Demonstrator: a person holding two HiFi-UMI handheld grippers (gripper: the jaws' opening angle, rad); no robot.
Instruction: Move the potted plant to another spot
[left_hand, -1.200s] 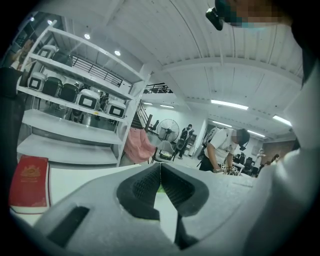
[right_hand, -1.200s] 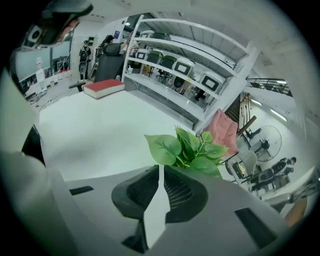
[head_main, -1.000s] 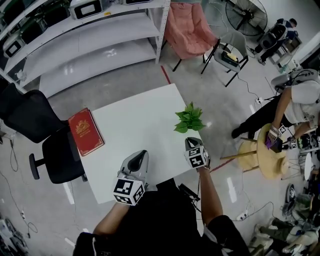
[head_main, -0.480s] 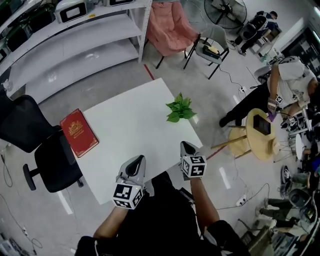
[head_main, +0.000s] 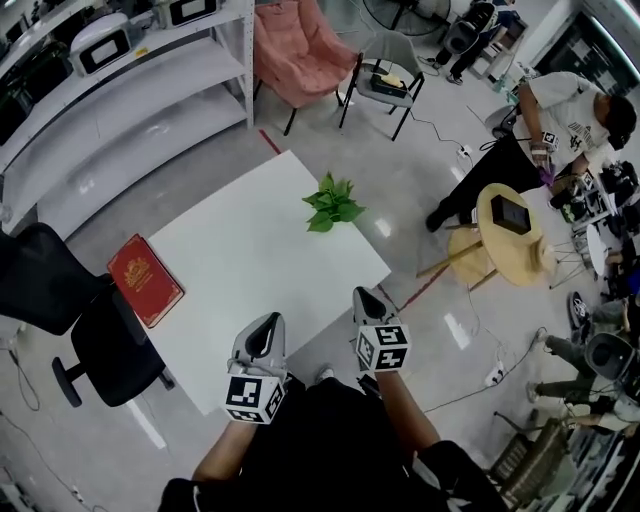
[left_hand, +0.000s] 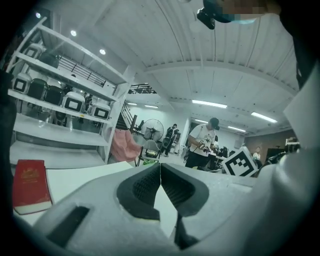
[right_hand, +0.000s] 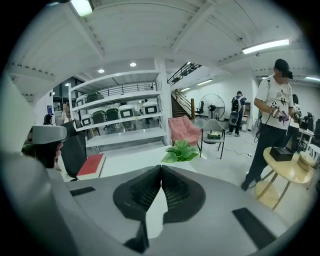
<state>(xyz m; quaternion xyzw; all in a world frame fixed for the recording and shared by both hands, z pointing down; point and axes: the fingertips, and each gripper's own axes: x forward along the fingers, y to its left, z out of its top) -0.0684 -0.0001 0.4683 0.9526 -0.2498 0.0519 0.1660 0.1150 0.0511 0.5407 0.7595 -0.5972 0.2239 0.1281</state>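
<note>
Over on the white worktop (head_main: 250, 270), the potted plant (head_main: 331, 203) sits by the far right edge, well apart from both tools. Left tool (head_main: 266, 325) and right tool (head_main: 366, 298) hang at the near edge, jaws pressed together on nothing. A second ago the right one was way nearer the plant.

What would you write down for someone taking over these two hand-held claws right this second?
Left claw: shut, empty, at the near edge of the white table.
Right claw: shut, empty, also at the near edge.
Potted plant: stands by the table's far right edge, nothing touching it; pot hidden under leaves.
Red book: on the table's left edge.
Done: nothing gripped; whether the plant has already been moved cannot be told.
Left: if not, probably open the right claw, the nearer one, reach forward, grip the pot, set it elsewhere.
</note>
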